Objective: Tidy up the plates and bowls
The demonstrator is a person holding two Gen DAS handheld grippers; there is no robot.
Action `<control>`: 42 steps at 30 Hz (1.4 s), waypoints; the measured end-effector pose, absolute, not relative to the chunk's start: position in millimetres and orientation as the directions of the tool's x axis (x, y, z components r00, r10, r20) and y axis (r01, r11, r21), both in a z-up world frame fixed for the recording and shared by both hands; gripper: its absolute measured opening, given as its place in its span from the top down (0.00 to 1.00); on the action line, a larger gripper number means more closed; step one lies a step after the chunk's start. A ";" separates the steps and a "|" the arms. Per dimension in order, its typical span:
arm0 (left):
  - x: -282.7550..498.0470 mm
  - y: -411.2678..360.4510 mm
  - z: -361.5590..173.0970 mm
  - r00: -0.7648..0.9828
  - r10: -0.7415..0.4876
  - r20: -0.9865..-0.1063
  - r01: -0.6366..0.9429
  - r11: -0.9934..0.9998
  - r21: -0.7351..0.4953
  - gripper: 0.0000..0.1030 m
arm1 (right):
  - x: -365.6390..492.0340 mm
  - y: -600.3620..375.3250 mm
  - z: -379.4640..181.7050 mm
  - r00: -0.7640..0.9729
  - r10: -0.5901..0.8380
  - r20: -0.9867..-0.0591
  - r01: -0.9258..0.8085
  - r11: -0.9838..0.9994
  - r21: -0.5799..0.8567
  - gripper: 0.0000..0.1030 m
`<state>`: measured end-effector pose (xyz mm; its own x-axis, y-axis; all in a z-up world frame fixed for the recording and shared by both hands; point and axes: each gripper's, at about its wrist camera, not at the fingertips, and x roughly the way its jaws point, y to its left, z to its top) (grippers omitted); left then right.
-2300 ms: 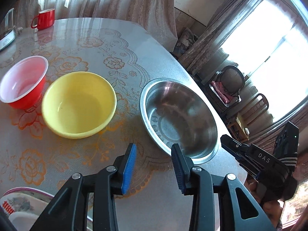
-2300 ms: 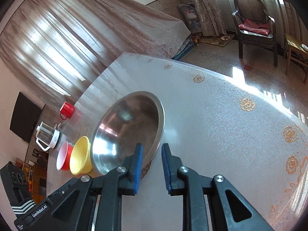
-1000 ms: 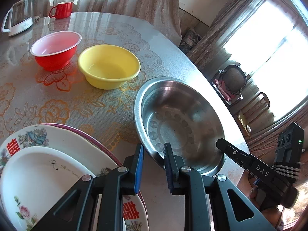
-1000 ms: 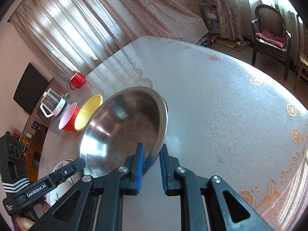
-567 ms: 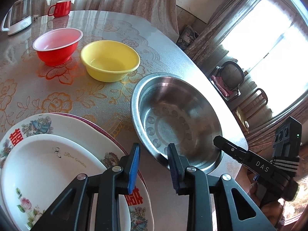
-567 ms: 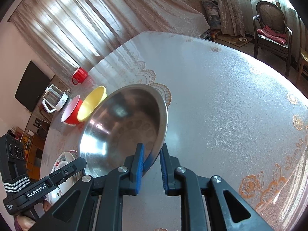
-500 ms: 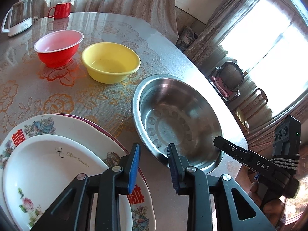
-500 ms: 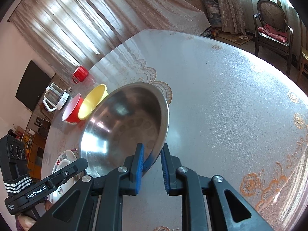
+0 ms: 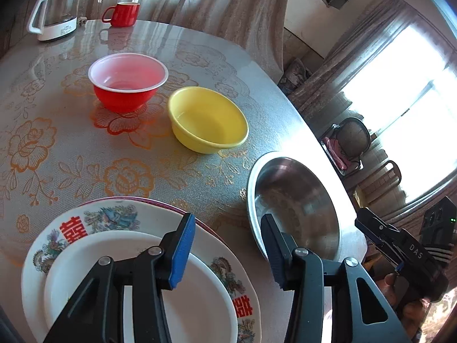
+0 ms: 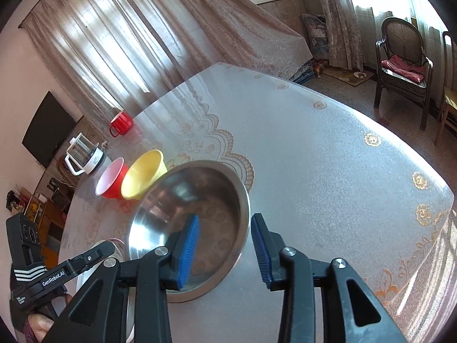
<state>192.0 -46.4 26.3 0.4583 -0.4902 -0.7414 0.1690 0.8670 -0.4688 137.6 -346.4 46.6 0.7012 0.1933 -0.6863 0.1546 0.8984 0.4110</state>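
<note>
The steel bowl (image 9: 294, 200) (image 10: 185, 200) rests on the table near its right edge. My right gripper (image 10: 225, 250) (image 9: 368, 228) straddles the bowl's near rim, one finger inside and one outside; its jaws are opening and the pads stand clear of the rim. My left gripper (image 9: 227, 250) (image 10: 85, 260) hovers over the edge of the stacked plates. Its jaws are opening with nothing between them. A white plate (image 9: 200, 300) lies on a larger decorated plate (image 9: 114, 217). Farther back sit a yellow bowl (image 9: 208, 120) (image 10: 142, 174) and a red bowl (image 9: 127, 85) (image 10: 110, 181).
A red mug (image 9: 122, 14) and a glass kettle (image 9: 54, 11) stand at the table's far side. The table edge (image 9: 328, 154) runs just right of the steel bowl. A chair (image 10: 402, 57) stands on the floor beyond. A hand (image 10: 37, 323) holds the left gripper.
Both grippers, which were shut on the steel bowl's rim, have opened and let go. The left one has drawn back over the plates; the right one has lifted slightly.
</note>
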 end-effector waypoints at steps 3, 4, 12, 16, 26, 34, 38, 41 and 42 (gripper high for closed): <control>210.1 -35.5 23.4 0.428 -0.501 -0.752 0.133 0.858 -0.496 0.52 | 154.9 -334.7 53.8 0.692 0.266 -0.671 0.106 0.882 0.459 0.61; 216.1 -31.9 22.7 0.422 -0.501 -0.756 0.112 0.856 -0.504 0.50 | 163.0 -329.6 55.1 0.683 0.305 -0.664 0.079 0.873 0.482 0.61; 260.0 -14.5 27.7 0.482 -0.496 -0.722 0.052 0.839 -0.542 0.42 | 241.4 -299.3 45.3 0.570 0.577 -0.585 0.015 0.705 0.709 0.61; 283.1 -13.0 21.8 0.475 -0.520 -0.710 0.022 0.813 -0.581 0.43 | 281.4 -285.6 37.5 0.544 0.572 -0.614 0.037 0.715 0.698 0.61; 313.8 -24.0 5.7 0.454 -0.487 -0.746 -0.007 0.835 -0.550 0.65 | 330.4 -274.3 8.5 0.487 0.500 -0.716 0.087 0.788 0.610 0.61; 321.9 -26.9 -3.8 0.446 -0.461 -0.767 -0.033 0.848 -0.529 0.72 | 345.9 -264.4 4.7 0.457 0.416 -0.786 0.065 0.866 0.496 0.70; 320.2 -32.8 -3.7 0.447 -0.433 -0.782 -0.023 0.869 -0.494 0.81 | 350.1 -253.4 3.3 0.445 0.349 -0.825 0.027 0.915 0.402 0.89; 315.9 -33.6 -1.9 0.456 -0.432 -0.778 -0.009 0.872 -0.489 0.85 | 347.0 -255.2 3.5 0.456 0.334 -0.825 0.029 0.921 0.389 0.91; 314.1 -34.2 -1.3 0.456 -0.435 -0.776 -0.002 0.872 -0.489 0.85 | 345.4 -257.1 3.5 0.459 0.341 -0.820 0.030 0.917 0.398 0.91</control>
